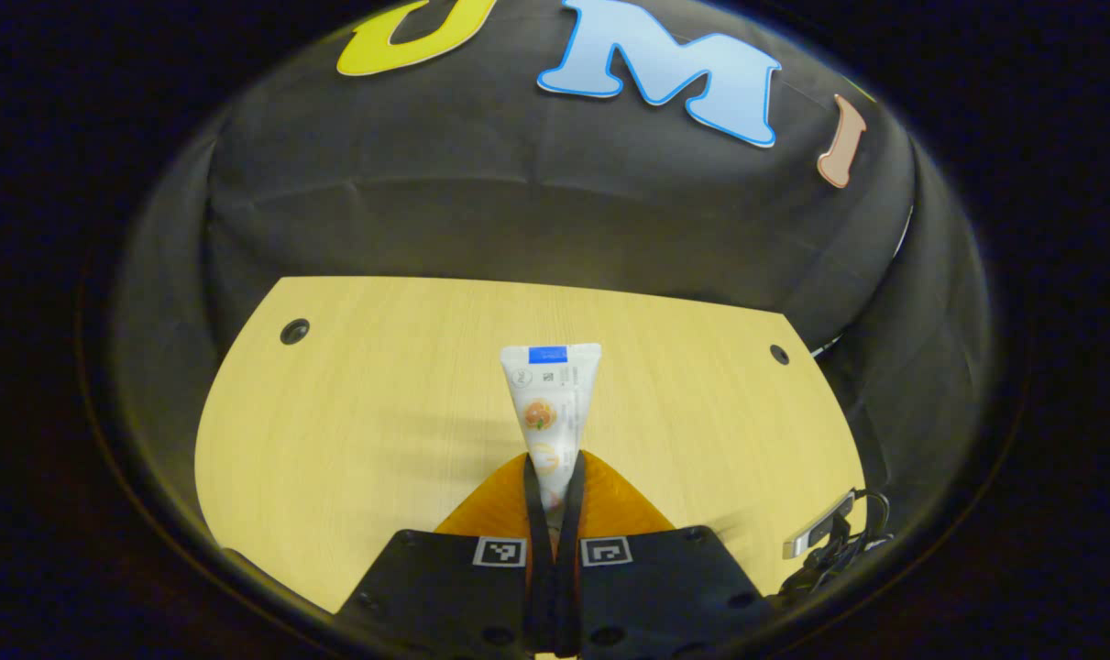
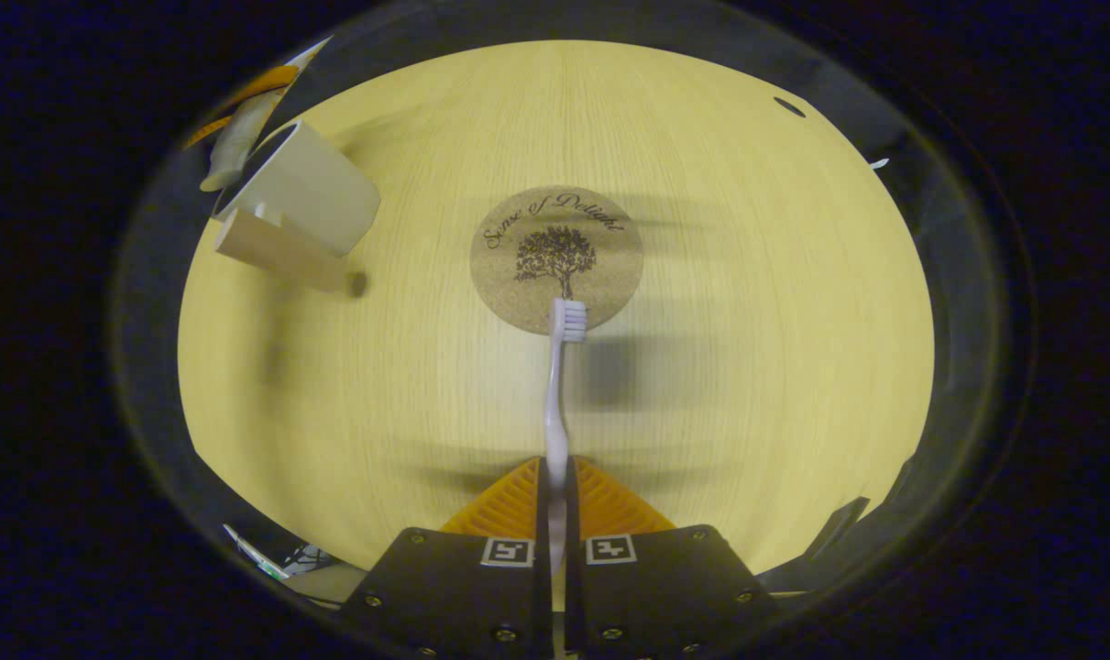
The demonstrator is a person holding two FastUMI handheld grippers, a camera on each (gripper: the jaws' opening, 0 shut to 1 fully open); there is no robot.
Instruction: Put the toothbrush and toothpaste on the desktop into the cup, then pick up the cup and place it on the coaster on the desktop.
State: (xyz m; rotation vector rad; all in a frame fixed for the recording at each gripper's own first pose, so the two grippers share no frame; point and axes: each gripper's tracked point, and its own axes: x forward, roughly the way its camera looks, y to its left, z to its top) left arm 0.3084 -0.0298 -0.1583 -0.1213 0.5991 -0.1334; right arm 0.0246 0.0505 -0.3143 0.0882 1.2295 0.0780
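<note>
In the left gripper view my left gripper (image 1: pixel 553 472) is shut on a white toothpaste tube (image 1: pixel 551 403), which stands up from the fingers above the wooden desktop (image 1: pixel 380 412). In the right gripper view my right gripper (image 2: pixel 556 477) is shut on a white toothbrush (image 2: pixel 557 385), with the bristle head pointing away over the near edge of the round cork coaster (image 2: pixel 556 247). The beige cup (image 2: pixel 302 197) with a flat handle stands at the upper left of that view. The other gripper's orange finger with the tube (image 2: pixel 234 137) shows just beyond the cup's rim.
Two round cable holes (image 1: pixel 294 331) (image 1: pixel 779 354) sit near the desk's far corners. Cables and a small silver device (image 1: pixel 825 532) lie off the desk's right edge. The black cloth wall rises behind the desk.
</note>
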